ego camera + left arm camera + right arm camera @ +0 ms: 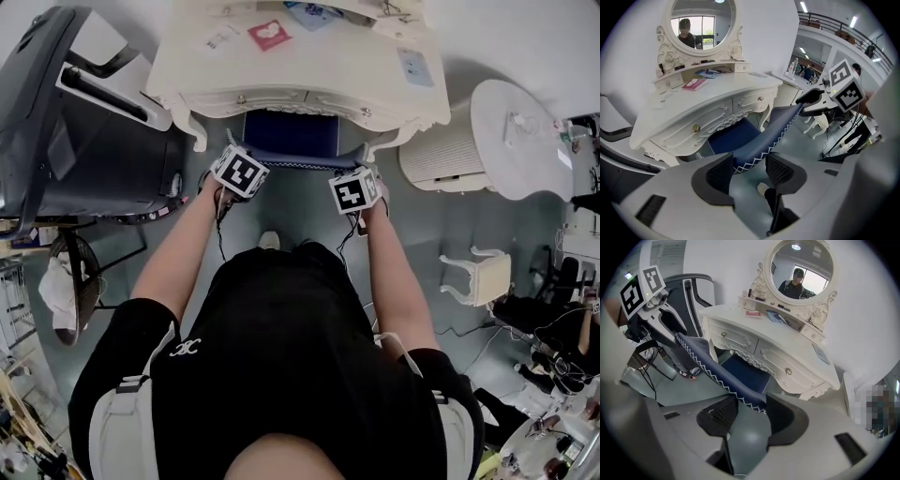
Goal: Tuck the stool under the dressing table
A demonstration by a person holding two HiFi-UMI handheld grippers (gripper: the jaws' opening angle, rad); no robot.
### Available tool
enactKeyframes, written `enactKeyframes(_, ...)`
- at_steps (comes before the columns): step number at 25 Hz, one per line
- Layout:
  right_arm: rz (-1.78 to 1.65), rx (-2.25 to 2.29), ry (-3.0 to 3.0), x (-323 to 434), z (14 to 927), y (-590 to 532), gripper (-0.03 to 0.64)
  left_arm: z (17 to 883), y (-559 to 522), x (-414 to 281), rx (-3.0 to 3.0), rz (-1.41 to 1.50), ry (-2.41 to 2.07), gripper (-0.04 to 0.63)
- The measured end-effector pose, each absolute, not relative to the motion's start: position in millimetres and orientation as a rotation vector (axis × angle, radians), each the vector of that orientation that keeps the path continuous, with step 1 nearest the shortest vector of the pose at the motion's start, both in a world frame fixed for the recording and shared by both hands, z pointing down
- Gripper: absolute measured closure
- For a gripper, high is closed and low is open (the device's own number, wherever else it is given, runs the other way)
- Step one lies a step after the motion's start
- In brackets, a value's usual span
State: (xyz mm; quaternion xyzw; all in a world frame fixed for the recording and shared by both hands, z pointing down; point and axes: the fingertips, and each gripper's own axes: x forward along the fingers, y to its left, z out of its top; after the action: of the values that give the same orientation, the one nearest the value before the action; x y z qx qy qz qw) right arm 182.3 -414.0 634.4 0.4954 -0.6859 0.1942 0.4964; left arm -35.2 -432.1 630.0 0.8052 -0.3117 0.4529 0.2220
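Left gripper (749, 165) and right gripper (752, 411) each clamping blue stool (291, 136) seat edge, half under dressing table (309, 67).

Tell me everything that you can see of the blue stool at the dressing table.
The stool has a dark blue padded seat, perhaps leather or vinyl, with white zigzag stitching along its edge. Its legs are not visible. It sits mostly beneath the cream dressing table, and only its near edge sticks out. The left gripper and the right gripper each hold that near edge between their fingers, one toward each end.
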Motion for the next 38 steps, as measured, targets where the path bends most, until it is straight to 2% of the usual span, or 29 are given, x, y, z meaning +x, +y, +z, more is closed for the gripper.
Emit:
enactKeyframes(15, 0.428, 1.168, -1.675, 214, 631, -458, 0.426, 628, -459, -4, 2.18, 1.215, -0.837, 0.377)
enactKeyframes(38, 0.418, 1.141, -1.744, 198, 637, -479, 0.426, 631, -488, -21, 2.166, 1.222, -0.941, 0.37)
